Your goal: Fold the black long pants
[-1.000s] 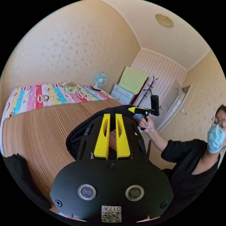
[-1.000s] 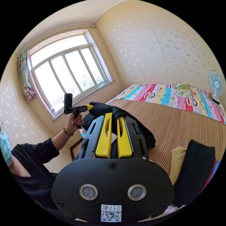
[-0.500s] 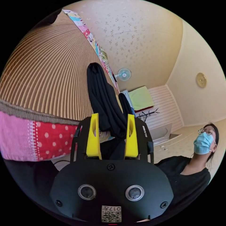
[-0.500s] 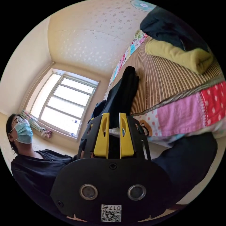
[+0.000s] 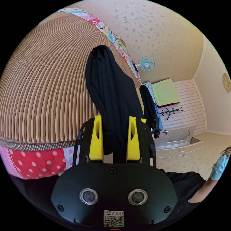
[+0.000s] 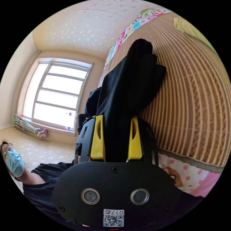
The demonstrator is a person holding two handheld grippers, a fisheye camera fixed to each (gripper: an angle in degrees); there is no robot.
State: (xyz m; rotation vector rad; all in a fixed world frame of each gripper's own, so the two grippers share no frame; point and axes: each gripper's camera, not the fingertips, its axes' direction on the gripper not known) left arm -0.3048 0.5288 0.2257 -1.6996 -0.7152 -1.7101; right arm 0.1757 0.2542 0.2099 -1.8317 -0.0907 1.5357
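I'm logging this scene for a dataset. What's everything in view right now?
Pants: one, black, draped over the mat, between both grippers' jaws.
Mat: one, tan striped, on the bed.
Bedding: patchwork, pink and red dotted, at the bed edge.
Fan: one, pale blue, by the wall.
Window: one, bright, far wall.
Coat rack: one, black.
Left gripper: yellow jaws, apart around the pants.
Right gripper: yellow jaws, apart around the pants.
Person: masked, black top.
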